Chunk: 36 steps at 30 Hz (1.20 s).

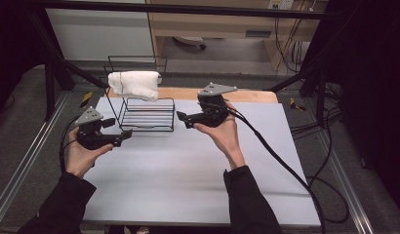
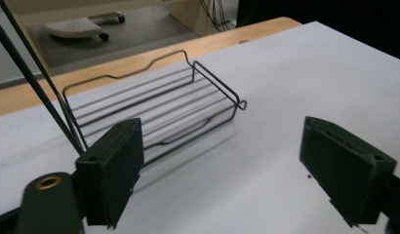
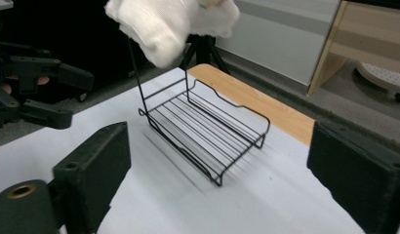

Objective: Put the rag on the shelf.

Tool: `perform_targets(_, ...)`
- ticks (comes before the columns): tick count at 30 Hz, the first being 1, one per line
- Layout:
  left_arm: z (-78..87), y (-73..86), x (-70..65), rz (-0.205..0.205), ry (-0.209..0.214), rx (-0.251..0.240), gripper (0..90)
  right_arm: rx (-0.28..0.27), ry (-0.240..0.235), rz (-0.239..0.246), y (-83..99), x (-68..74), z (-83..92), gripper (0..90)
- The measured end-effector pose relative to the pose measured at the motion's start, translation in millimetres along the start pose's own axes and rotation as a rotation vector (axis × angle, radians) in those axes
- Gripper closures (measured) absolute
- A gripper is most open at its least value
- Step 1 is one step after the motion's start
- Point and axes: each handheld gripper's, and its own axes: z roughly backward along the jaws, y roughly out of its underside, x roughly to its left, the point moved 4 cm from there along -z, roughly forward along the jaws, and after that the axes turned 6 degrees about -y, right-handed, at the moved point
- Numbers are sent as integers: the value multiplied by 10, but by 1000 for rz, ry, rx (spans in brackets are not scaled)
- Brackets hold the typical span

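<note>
The bench [image 1: 188, 165] lies wide and bare under both hands, a pale sheet covering almost all of it. Ahead of both claws stands the black wire rack [image 1: 147, 114], its flat lower shelf resting on the bench and its tall frame rising behind. Up on that frame hangs the white towel [image 1: 134, 84], folded over the top rail, well above and beyond either claw.

The left claw [image 1: 121, 138] sits low, just off the rack's near left corner, jaws spread wide with nothing between them; in the left gripper view the rack's shelf [image 2: 154, 107] lies just beyond its left jaw. The right claw [image 1: 182, 118] hovers close to the rack's right edge, and its jaws gape wide too, holding nothing; from the right gripper view the towel [image 3: 164, 27] hangs high above and ahead, the shelf [image 3: 208, 136] straight in front between the jaws.

So both claws are free and the towel is draped up there, clear of both. If it is to be smoothed or taken, the claws should rise to the rail and pinch the cloth's hanging edges, not the wire. Come in slow: the rack looks light and could tip if nudged.
</note>
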Motion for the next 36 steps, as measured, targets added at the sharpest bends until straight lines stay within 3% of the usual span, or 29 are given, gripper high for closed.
perform_targets(8,-12,279,-102,9,16,22,65,6,22,-42,413,-142,309,49)
perform_targets(23,-28,791,-224,-5,52,70,54,50,46,-147,1316,-402,795,32)
perform_targets(36,-52,996,-236,-27,62,108,60,67,36,-226,1977,-500,1067,27)
